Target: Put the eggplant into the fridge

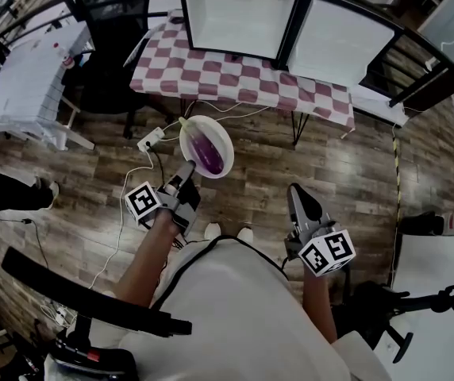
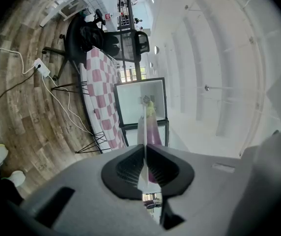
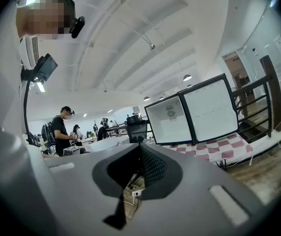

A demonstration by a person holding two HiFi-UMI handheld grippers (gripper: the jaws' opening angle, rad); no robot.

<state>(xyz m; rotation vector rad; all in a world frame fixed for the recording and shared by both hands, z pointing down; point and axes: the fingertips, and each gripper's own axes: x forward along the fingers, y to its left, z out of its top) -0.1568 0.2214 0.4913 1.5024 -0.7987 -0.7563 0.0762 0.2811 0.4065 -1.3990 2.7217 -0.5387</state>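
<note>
A purple eggplant (image 1: 208, 153) lies on a white plate (image 1: 221, 132) held out over the wooden floor. My left gripper (image 1: 189, 167) is shut on the plate's near rim. In the left gripper view the plate (image 2: 144, 127) shows edge-on between the closed jaws of the left gripper (image 2: 144, 156), with the eggplant (image 2: 154, 132) on its right side. The small white fridge (image 1: 239, 10) stands open on a checkered table (image 1: 235, 78), its door (image 1: 338, 46) swung to the right. My right gripper (image 1: 294, 190) hangs lower right, shut and holding nothing; in its own view the right gripper (image 3: 140, 166) faces the fridge (image 3: 172, 117).
A black office chair (image 1: 112, 22) stands left of the table. A power strip (image 1: 149, 140) with white cables lies on the floor below the table. A white desk (image 1: 21, 78) is at far left. Black railings (image 1: 425, 70) run at right. A person (image 3: 62, 127) stands far off.
</note>
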